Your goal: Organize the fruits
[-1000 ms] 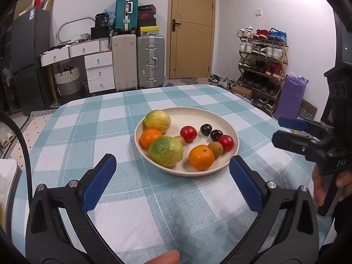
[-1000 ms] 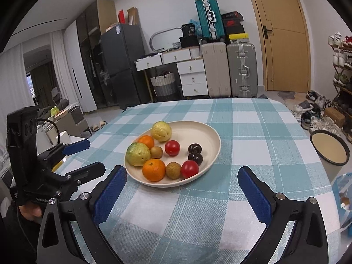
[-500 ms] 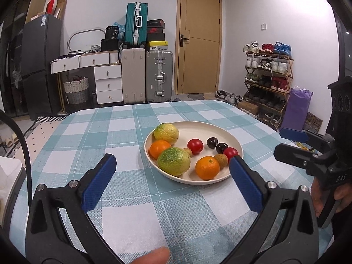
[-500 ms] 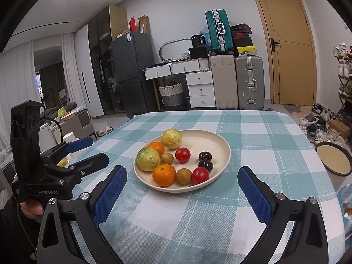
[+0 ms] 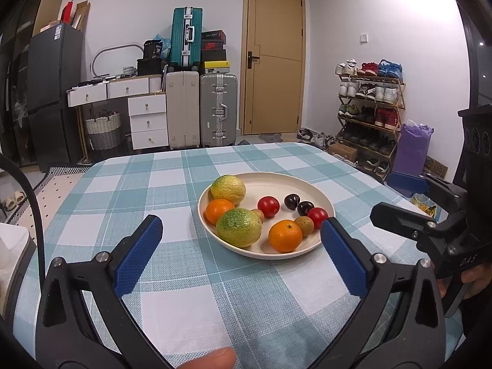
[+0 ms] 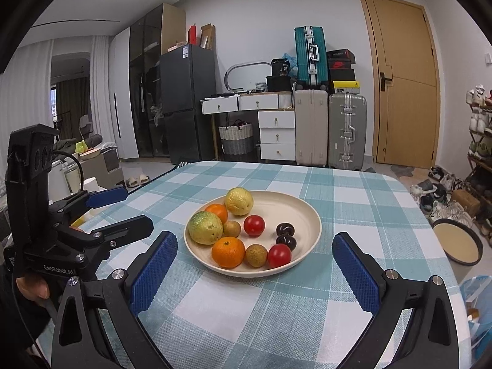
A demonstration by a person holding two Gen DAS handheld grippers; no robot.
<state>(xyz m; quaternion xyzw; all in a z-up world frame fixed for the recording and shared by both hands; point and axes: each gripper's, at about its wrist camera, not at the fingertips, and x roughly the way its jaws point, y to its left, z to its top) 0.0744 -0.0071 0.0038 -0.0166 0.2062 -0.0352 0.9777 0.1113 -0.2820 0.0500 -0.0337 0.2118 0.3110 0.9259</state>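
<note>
your left gripper [image 5: 240,230] and right gripper [image 6: 253,250] both gape wide and hold nothing, now tilted up since a second ago, so the room shows more. the plate [image 5: 319,198] of fruit sits untouched mid-table [image 5: 123,190], now lower in both views.

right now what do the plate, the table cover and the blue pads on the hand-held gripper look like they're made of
Plate: cream, matte, with no glassy glare, so likely melamine, plastic or unglazed-looking ceramic; the pictures leave it open.
Table cover: woven fabric, since a coarse thread grid shows in the teal and white checks.
Blue pads on the right hand-held gripper: finely knurled, matte, probably rubber or printed plastic.
</note>
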